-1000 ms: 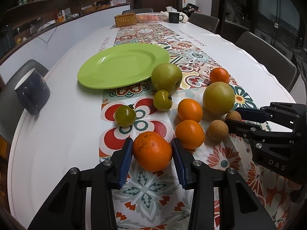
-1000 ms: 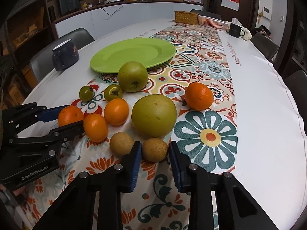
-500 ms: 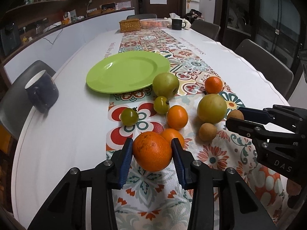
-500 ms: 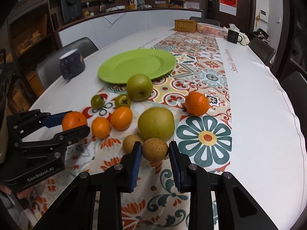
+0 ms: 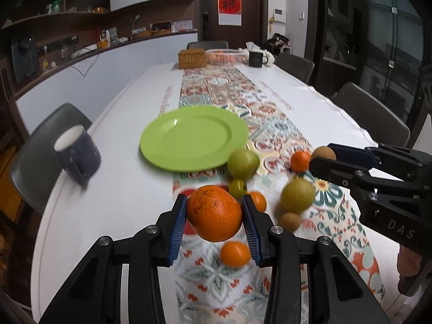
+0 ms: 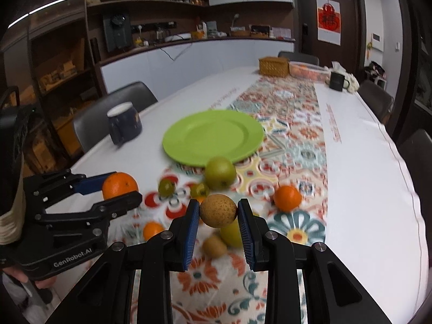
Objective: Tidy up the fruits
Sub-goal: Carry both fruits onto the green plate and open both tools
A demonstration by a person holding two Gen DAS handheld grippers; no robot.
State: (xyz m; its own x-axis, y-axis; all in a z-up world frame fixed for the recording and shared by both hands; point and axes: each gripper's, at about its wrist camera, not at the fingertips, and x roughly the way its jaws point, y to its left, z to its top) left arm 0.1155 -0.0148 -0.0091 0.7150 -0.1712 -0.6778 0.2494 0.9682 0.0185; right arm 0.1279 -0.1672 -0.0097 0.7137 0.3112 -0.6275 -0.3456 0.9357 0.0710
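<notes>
My left gripper [image 5: 214, 217] is shut on a large orange [image 5: 214, 213] and holds it above the patterned runner. My right gripper [image 6: 218, 212] is shut on a small brown round fruit [image 6: 218, 210], also lifted off the table. Each gripper shows in the other's view: the right one [image 5: 322, 154] with its brown fruit [image 5: 324, 152], the left one [image 6: 118, 189] with its orange [image 6: 119, 185]. An empty green plate [image 5: 193, 139] [image 6: 213, 136] lies beyond the fruits. Several fruits stay on the runner: a green apple [image 5: 243, 163], a yellow-green pear [image 5: 297, 195], small oranges [image 5: 235, 252] and green tomatoes [image 6: 166, 186].
A dark blue mug [image 5: 77, 156] stands on the white tablecloth left of the plate. A wicker box [image 5: 191, 58], a pink basket [image 5: 225, 55] and a black mug [image 5: 255, 58] sit at the far end. Chairs [image 5: 372, 116] line both long sides of the table.
Both grippers have risen with their fruits, the orange and the brown fruit leaving the runner. The fruits left on the table now look lower and farther away.
</notes>
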